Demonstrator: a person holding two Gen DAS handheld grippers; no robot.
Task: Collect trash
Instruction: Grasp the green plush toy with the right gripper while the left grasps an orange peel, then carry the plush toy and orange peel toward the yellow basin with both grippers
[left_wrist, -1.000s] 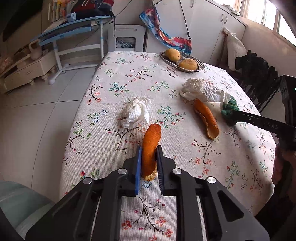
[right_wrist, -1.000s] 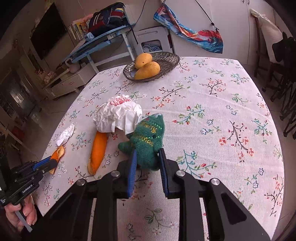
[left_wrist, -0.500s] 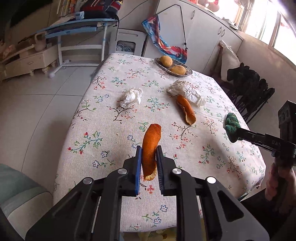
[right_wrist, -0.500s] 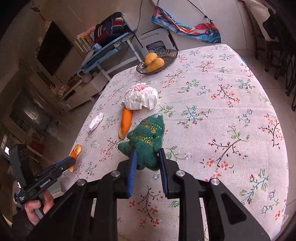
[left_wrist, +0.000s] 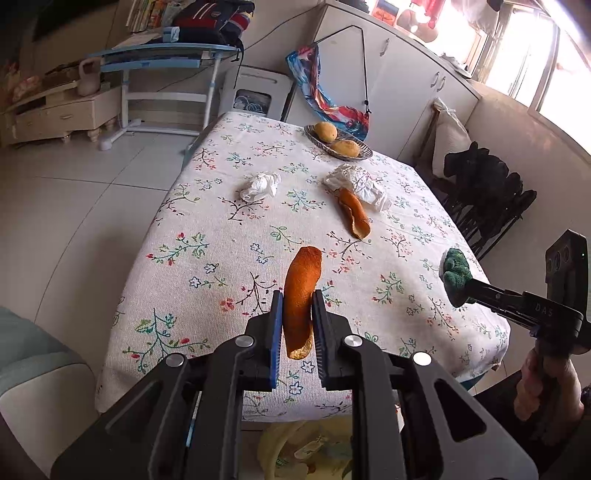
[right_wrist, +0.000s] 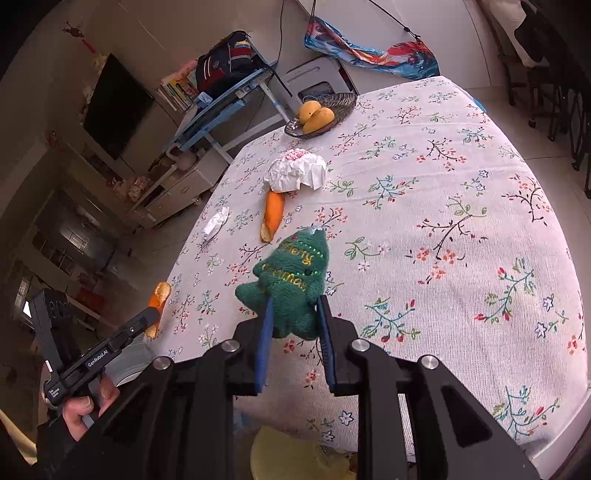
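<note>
Carrying stage: left gripper (left_wrist: 297, 325) pinching an orange peel (left_wrist: 301, 295), right gripper (right_wrist: 295, 328) clamped on a green knitted toy (right_wrist: 291, 280), both held above the table's (right_wrist: 461, 221) near edge. Next, probably release over the yellowish bin (left_wrist: 306, 450) below. Toy's lettering readable only from the right wrist

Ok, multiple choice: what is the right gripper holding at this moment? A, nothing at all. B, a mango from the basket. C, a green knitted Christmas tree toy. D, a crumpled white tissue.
C: the right gripper is clamped on the green knitted tree toy with yellow "Merry Christmas" lettering, held up over the near end of the floral tablecloth; the left wrist view shows the same green toy at its tip.
</note>
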